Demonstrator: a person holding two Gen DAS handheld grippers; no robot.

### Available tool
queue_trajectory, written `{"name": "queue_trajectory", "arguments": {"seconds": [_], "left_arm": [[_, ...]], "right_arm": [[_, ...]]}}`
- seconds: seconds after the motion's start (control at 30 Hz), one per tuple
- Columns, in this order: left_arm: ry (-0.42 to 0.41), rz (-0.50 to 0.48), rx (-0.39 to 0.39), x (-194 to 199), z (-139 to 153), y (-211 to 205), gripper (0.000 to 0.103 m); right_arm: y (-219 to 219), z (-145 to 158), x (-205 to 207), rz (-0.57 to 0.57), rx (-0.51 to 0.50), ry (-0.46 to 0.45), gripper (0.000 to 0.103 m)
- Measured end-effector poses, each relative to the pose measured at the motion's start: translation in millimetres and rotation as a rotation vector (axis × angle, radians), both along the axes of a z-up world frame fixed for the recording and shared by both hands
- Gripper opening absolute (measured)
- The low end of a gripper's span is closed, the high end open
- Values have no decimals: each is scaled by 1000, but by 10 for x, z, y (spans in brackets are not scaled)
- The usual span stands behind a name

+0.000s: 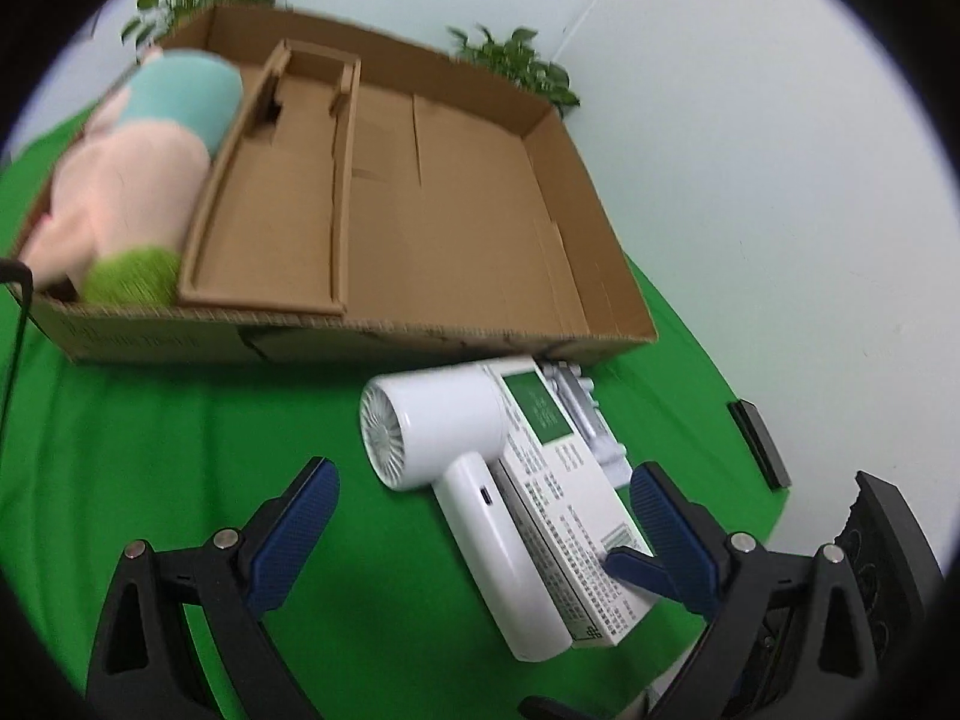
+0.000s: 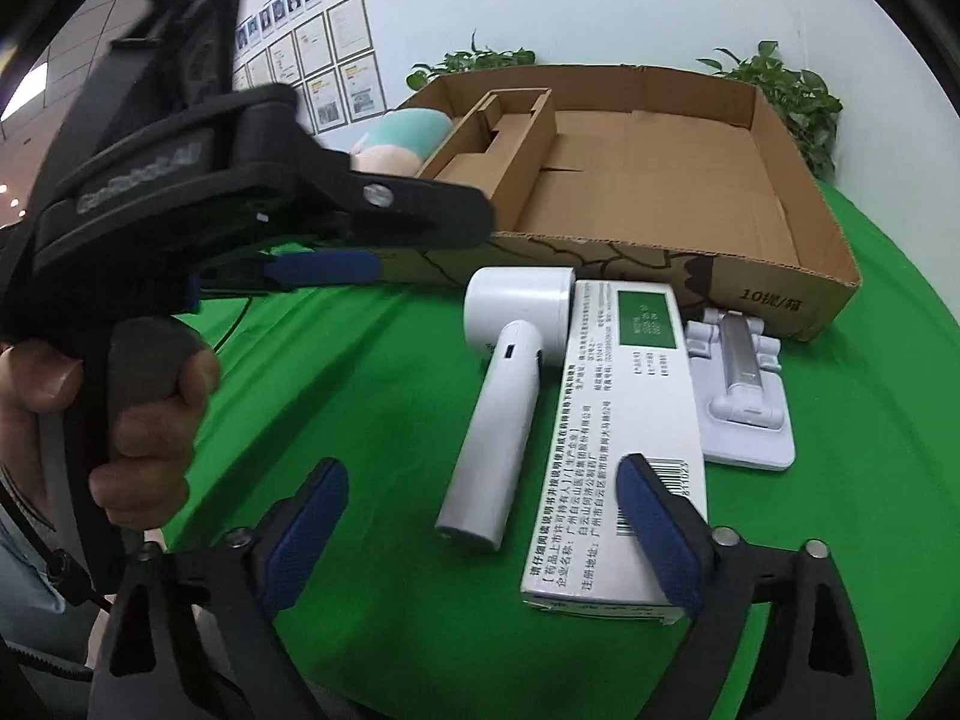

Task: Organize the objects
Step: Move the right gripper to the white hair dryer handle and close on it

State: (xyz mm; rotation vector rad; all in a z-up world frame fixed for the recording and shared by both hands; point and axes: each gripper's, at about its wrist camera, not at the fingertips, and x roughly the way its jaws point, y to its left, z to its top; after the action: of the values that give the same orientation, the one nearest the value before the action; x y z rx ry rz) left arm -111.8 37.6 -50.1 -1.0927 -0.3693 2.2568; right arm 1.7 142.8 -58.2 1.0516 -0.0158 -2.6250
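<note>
Green cloth [image 2: 372,396] covers the table. On it: an open cardboard box [image 2: 774,294] at the back, and just in front of it, side by side, a white hair dryer [image 2: 510,378], a white printed carton [image 2: 624,420] touching the dryer, and a white stand [image 2: 744,396]. A black bar [image 1: 759,444] lies at the cloth's edge.

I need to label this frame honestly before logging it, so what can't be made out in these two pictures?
- Pink and teal plush toy: left wrist view blurs it; in the right wrist view the brown cardboard insert hides most of it.
- Small print on the white printed carton: too small to read.
- White stand with a silver bar: largely behind the carton in the left wrist view.
- Wall certificates: blurred, right wrist view.
</note>
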Motion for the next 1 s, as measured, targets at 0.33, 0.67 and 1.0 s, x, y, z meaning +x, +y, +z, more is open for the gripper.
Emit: {"name": "queue_trajectory", "arguments": {"seconds": [0.33,0.67,1.0], "left_arm": [[-168,-80,138,-129,-306,68,95],[-274,-118,166,-228,-498,172,68],[-312,-56,124,-62,-516,-3,34]], "right_arm": [[-171,-111,-98,57,24,-41,65],[-166,-130,-231,-6,131,-36,40],[-134,-153,-209,-22,103,-71,30]]}}
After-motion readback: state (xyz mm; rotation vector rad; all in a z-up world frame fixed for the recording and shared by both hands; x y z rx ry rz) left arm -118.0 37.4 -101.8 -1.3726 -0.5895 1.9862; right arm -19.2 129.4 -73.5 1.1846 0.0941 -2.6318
